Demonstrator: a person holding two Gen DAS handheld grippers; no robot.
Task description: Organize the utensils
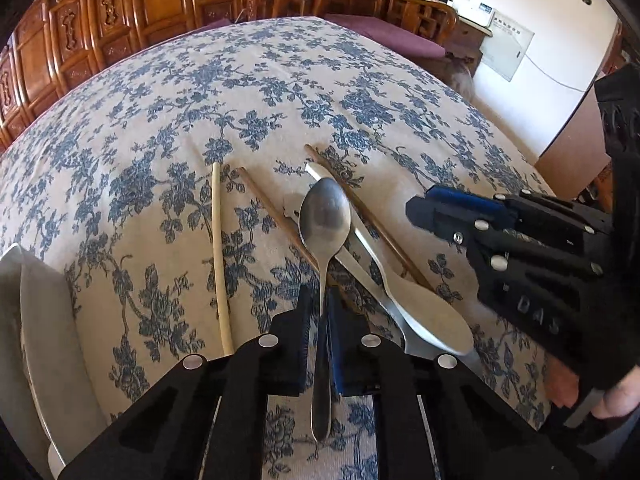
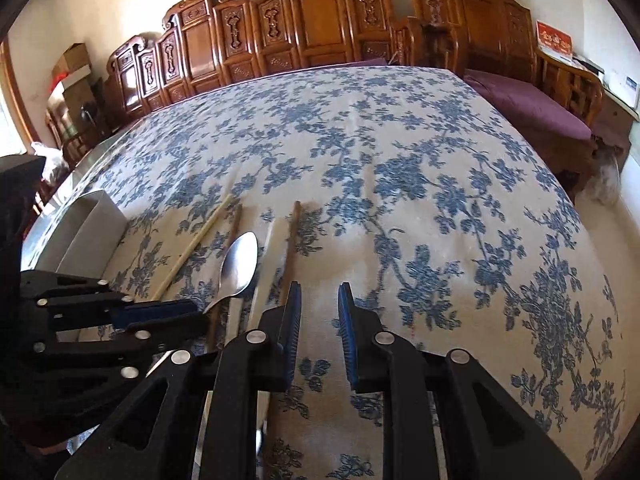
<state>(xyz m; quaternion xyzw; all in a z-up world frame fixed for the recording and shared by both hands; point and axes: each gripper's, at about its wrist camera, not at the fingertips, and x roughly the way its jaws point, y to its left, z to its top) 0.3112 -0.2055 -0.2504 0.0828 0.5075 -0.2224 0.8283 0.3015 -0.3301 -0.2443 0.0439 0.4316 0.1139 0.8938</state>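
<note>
Now your left gripper [image 1: 318, 316] is clenched on the metal spoon [image 1: 325, 216]; thin handle may pivot between pads. Right gripper [image 2: 319, 312] released, empty.

Each view looks forward and steeply down along its own gripper's two fingers, close over a table under a blue-flowered cloth [image 1: 168, 184]. The left wrist view sits just behind the left gripper [image 1: 318, 312], with the right gripper [image 1: 424, 212] entering to its right. The right wrist view sits behind the right gripper [image 2: 320, 304], with the left gripper [image 2: 196, 312] low to its left. Both share the metal spoon [image 1: 325, 220], the chopsticks beside it, and the carved wooden furniture [image 2: 312, 36] beyond.
</note>
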